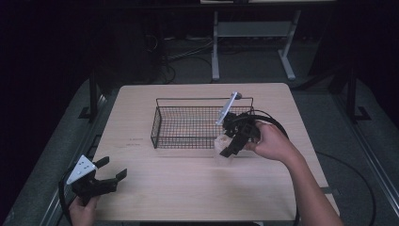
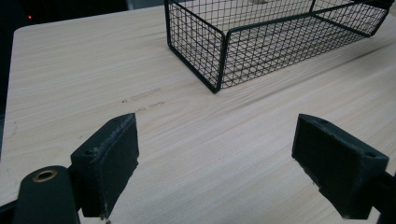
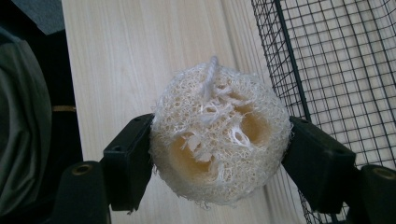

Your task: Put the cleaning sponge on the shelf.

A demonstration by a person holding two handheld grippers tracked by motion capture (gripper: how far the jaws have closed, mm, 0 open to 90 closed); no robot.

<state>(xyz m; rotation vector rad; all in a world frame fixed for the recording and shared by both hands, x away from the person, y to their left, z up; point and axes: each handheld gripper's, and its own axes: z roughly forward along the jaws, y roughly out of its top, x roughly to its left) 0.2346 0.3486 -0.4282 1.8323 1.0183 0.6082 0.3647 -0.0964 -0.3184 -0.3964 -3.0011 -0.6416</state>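
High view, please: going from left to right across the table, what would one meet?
Left gripper, open at the near left corner → wire basket → loofah sponge in the right gripper → the person's right hand.

A pale wood-grain surface [image 1: 188,188] is standing in a dim room, its light top catching most of the brightness while everything around it is sinking into near black. Grey floor [image 1: 254,66] is showing beyond the far edge, with dark cables [image 1: 174,59] lying tangled across it. A white metal frame [image 1: 215,52] of another piece of furniture is rising behind, its legs resting on that floor. Dark stand feet [image 1: 89,113] are sitting at either side, and a metal rail [image 1: 376,169] is running along the right.
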